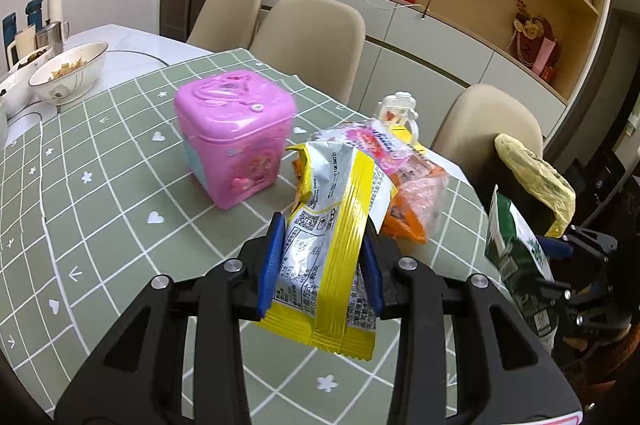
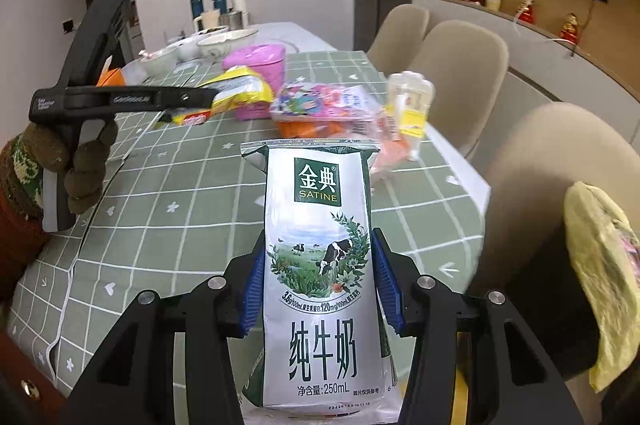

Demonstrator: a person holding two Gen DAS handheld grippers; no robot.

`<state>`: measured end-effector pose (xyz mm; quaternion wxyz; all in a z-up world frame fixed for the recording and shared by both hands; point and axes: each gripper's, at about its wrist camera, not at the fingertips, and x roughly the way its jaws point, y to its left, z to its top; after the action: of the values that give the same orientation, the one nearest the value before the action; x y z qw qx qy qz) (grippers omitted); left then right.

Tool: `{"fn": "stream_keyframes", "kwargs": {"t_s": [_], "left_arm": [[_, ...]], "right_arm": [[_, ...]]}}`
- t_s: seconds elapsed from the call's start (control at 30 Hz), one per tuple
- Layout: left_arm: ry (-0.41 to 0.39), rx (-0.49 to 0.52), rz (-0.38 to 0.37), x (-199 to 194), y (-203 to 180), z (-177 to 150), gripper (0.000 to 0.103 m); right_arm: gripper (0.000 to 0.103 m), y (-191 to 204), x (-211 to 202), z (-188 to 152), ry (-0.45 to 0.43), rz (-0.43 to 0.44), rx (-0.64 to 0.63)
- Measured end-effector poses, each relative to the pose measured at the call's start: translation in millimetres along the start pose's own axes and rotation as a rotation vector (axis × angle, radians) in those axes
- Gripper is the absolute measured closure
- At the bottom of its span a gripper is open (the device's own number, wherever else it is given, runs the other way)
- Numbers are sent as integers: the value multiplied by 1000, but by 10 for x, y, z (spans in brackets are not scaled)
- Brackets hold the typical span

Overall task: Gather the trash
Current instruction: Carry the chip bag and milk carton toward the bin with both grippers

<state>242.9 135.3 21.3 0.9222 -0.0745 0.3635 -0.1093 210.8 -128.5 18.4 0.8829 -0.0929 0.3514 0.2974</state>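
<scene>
My left gripper [image 1: 322, 225] is shut on a yellow and white snack wrapper [image 1: 332, 265], held above the green checked tablecloth [image 1: 120, 185]. In the right wrist view the same wrapper [image 2: 244, 89] sticks out of that gripper, which a gloved hand [image 2: 80, 169] holds. My right gripper [image 2: 318, 245] is shut on an upright silver and green milk carton [image 2: 320, 305], its blue pads pressing on both sides. The carton [image 1: 516, 265] also shows at the right edge of the left wrist view. A black bin lined with a yellowish bag [image 2: 600, 265] stands past the table's right edge.
On the cloth lie a clear bag of pink and orange packets [image 1: 404, 185], a small plastic bottle with a yellow label [image 1: 396, 113] and a pink lidded box [image 1: 236, 137]. Bowls [image 1: 68, 73] stand at the far left. Beige chairs [image 1: 312, 37] line the far side.
</scene>
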Motion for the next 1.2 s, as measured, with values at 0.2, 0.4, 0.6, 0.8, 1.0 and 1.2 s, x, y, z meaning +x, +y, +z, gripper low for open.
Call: {"fn": "stream_keyframes", "kwargs": {"t_s": [0.2, 0.4, 0.6, 0.8, 1.0, 1.2], "left_arm": [[-10, 19, -28, 37, -291, 76, 69], [-84, 96, -66, 30, -825, 266, 69], [-191, 168, -189, 80, -1598, 582, 69], [-198, 221, -303, 464, -2302, 803, 69], [-70, 277, -410, 1086, -2959, 919, 69], [94, 363, -452, 1802, -3704, 938, 69]], "right_arm": [[57, -286, -267, -23, -74, -25, 58], [57, -637, -684, 2, -175, -99, 74], [57, -1230, -1185, 38, -284, -244, 105], [57, -1859, -1517, -67, -332, -374, 173], [57, -2397, -1639, -283, -341, -463, 236], [57, -2856, -1638, -534, -345, -493, 333]]}}
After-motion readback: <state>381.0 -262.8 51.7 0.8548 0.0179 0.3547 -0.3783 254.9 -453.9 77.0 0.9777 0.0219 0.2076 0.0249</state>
